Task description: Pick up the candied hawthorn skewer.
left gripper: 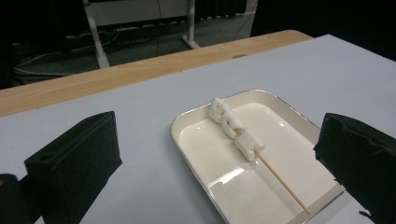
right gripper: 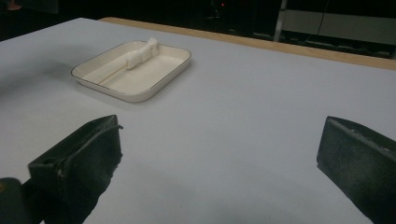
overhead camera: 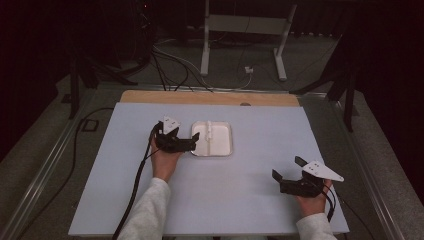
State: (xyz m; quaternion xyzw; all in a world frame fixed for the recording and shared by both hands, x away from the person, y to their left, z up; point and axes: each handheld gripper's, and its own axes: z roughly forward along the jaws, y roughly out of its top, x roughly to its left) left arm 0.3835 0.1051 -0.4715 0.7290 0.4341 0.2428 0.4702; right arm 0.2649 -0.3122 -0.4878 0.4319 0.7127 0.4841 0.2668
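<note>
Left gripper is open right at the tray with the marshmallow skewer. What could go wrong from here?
1. The skewer is thin and lies flat in the tray; the wide-open left gripper may slip off it or pinch a soft marshmallow instead.
2. One jaw sits by the tray's rim, so closing could shove or tip the tray, which looks light.
3. The right gripper rests open far off, so nothing steadies the tray.

A tray (overhead camera: pixel 223 149) sits at the middle of the table (overhead camera: pixel 250 200); in it lies a marshmallow skewer (overhead camera: pixel 208 133), toward its left side. The left gripper (overhead camera: pixel 191 143) is just left of the tray; the right gripper (overhead camera: pixel 286 168) lies well apart, near and right.
</note>
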